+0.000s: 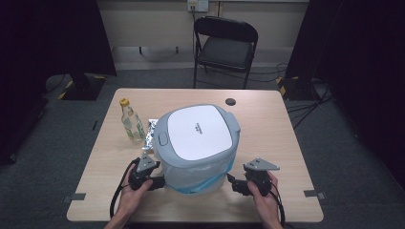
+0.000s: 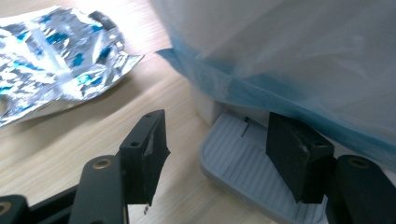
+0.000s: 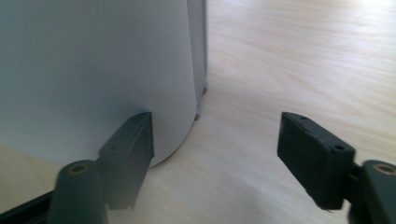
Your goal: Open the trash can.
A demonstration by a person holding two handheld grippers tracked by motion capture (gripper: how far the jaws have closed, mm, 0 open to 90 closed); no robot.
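At the near edge of the desk (image 1: 267,124), the left tool (image 1: 161,182) and right tool (image 1: 232,185) are flanking the base of a grey-lidded bin (image 1: 198,143) standing mid-desk. Both tools are standing open, gripping nothing. The left tool is straddling the bin's ribbed grey pedal (image 2: 243,161), under the blue liner bag (image 2: 299,93); it should probably be closing squarely on the pedal, clear of the bag. Farther left, a foil packet (image 1: 152,132) and bottle (image 1: 131,121) are lying clear.

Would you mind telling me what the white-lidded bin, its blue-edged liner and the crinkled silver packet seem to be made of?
White-lidded grey bin: likely moulded plastic, smooth matte shell, ribbed grey foot pedal. Translucent blue-edged liner: thin plastic film, cloudy and draped. Crinkled silver packet: probably metallised foil, given mirror-bright creases.
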